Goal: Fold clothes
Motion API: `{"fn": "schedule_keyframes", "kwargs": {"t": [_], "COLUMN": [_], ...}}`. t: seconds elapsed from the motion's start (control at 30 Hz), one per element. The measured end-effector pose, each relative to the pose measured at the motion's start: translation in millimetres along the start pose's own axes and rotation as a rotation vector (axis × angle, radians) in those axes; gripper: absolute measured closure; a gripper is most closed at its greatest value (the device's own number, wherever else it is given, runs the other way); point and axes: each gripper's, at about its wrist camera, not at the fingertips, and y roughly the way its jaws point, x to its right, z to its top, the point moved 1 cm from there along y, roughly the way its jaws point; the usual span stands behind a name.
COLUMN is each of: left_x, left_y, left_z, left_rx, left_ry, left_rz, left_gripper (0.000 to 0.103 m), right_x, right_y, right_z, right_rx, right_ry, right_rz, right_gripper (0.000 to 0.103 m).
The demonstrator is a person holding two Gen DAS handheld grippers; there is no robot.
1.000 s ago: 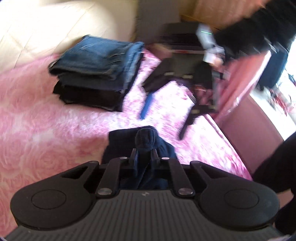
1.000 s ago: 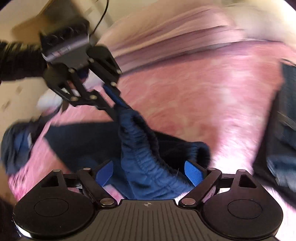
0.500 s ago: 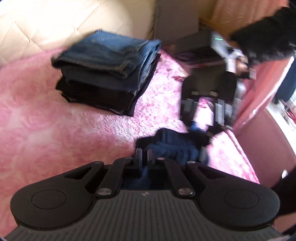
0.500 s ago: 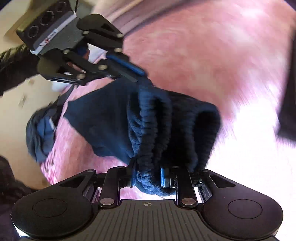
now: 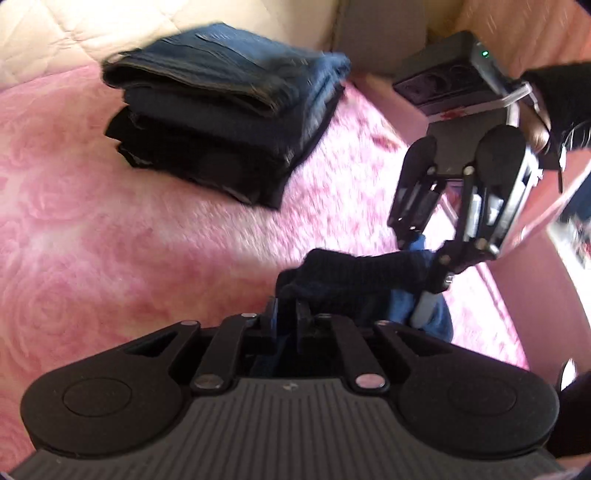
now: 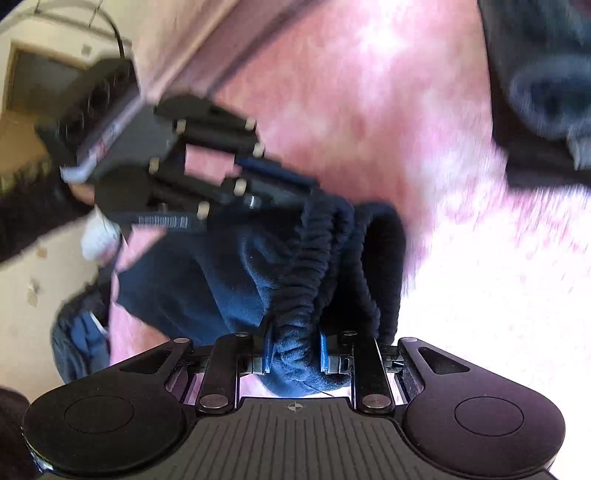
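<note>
The navy garment [image 6: 314,258] was held above the pink bed [image 5: 110,229] by its gathered waistband, pinched in both the left hand-held gripper [image 5: 286,314] and right hand-held gripper [image 6: 293,350], presumably so it hung for folding, near the folded stack [image 5: 229,122].

Pink rose-patterned blanket [image 5: 92,229] on bed; cream quilted headboard [image 5: 74,33]; bright sunlight.

Stack of folded clothes [image 5: 229,129] on bed [image 5: 92,240], far left, near headboard [image 5: 74,33]. Garment [image 5: 362,284] held over bed between left gripper [image 5: 287,319] and right gripper [image 5: 424,269], right of stack, well apart.
</note>
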Motion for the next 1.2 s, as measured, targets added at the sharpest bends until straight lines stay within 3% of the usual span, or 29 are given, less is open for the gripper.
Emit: {"fn": "schedule_keyframes", "kwargs": {"t": [0.2, 0.27, 0.47, 0.57, 0.63, 0.7, 0.77, 0.9, 1.03, 1.13, 1.2], "left_x": [-7, -6, -5, -1, 6, 19, 37, 99, 168, 205, 216], "left_y": [30, 28, -6, -43, -69, -95, -115, -143, -145, -127, -114], "left_z": [-9, -10, -14, -29, -46, -69, -93, -147, -205, -248, -268], "left_rx": [-0.063, -0.060, -0.029, -0.016, -0.019, -0.032, -0.055, -0.095, -0.142, -0.191, -0.217], "left_ry": [-0.025, -0.020, -0.022, -0.039, -0.047, -0.044, -0.029, 0.070, 0.239, 0.378, 0.439], "left_rz": [0.045, 0.065, 0.136, 0.198, 0.245, 0.293, 0.324, 0.335, 0.317, 0.356, 0.426], "left_gripper": [0.096, 0.092, 0.090, 0.089, 0.084, 0.077, 0.076, 0.076, 0.074, 0.073, 0.071], "right_x": [25, 33, 12, 1, -10, -37, -62, -113, -139, -173, -195], "right_y": [33, 34, 29, 26, 24, 20, 17, 24, 41, 77, 96], "right_z": [15, 13, 2, -4, -9, -22, -43, -89, -133, -169, -190], "right_rx": [-0.094, -0.061, 0.048, 0.103, 0.151, 0.245, 0.350, 0.512, 0.531, 0.505, 0.505], "right_ry": [0.073, 0.136, 0.121, 0.114, 0.099, 0.052, 0.028, 0.067, 0.169, 0.209, 0.213], "right_rz": [-0.060, -0.033, -0.096, -0.128, -0.167, -0.270, -0.373, -0.514, -0.471, -0.431, -0.413], "right_gripper": [0.082, 0.084, 0.084, 0.074, 0.051, 0.032, 0.030, 0.030, 0.030, 0.030, 0.030]}}
